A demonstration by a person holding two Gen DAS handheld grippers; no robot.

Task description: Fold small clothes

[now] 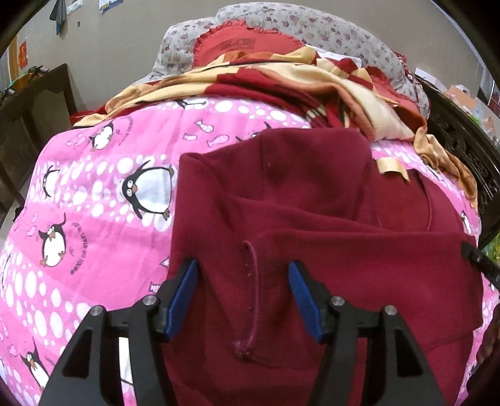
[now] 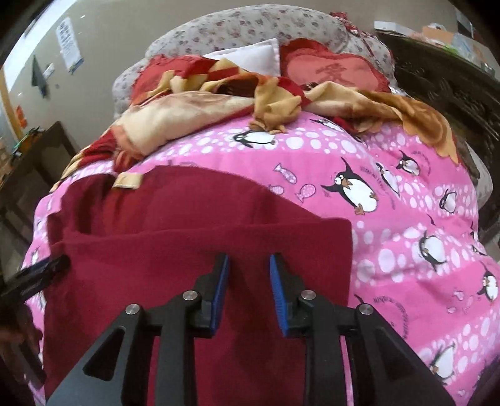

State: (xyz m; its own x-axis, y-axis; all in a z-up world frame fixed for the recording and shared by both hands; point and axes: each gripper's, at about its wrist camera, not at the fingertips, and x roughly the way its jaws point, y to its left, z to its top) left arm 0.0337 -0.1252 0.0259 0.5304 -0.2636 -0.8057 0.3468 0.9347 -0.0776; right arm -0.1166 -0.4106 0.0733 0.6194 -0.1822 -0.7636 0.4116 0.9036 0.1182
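In the lower centre of the frame: the dark red garment [image 1: 312,218] is lying folded on the pink penguin bedsheet [image 1: 93,175].
Left tongs [image 1: 243,268]: standing spread, hovering over the garment's hem, pinching nothing.
Right tongs [image 2: 249,260]: standing slightly apart over the garment's folded edge, gripping nothing.
Upper part of the frame: a red and yellow blanket [image 2: 193,103] is lying crumpled before the pillows [image 2: 250,28].

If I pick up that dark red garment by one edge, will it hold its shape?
Probably not. The garment lies in soft, drooping folds, so it should sag. Its fuzzy surface suggests it grips rather than slips on the pink quilt.
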